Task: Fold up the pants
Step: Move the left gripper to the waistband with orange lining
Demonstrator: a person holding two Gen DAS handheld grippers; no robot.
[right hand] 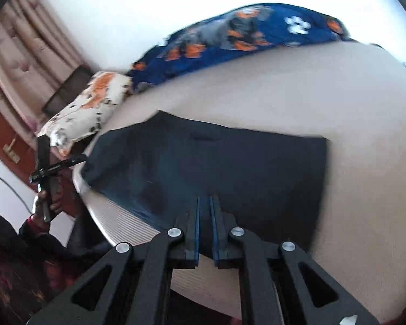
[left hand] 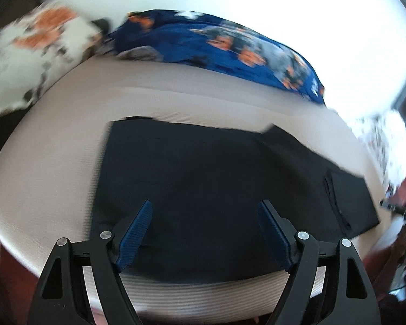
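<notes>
1. Now, far left of the left wrist view: white pillow with orange flowers, blurred, lying at the edge of the bed.
2. Beside it, along the back of the bed: blue flowered blanket, bunched in a long roll, well apart from the work.
3. Centre stage: dark pants lying flat on the pale bed cover, already folded into a compact, roughly rectangular panel, with a pocket seam showing toward the right end.
4. Low in that view: left gripper hanging over the near edge of the pants, fingers spread wide, nothing between them, no cloth pinched.
5. Over to the right wrist view, far left: a hand gripping the other tool's handle off the bed's edge, dark sleeve below.
6. Middle: same pants, corners fairly square, one loose point sticking up at the back edge.
7. Bottom centre: right gripper with fingers nearly together, only a narrow slit left, nothing caught in it, poised just above the near edge.
8. Progress call: looks well along, both tools free of the cloth. Possibly one more fold or a tidy of that back corner left; hard to say whether further halving is intended.
</notes>
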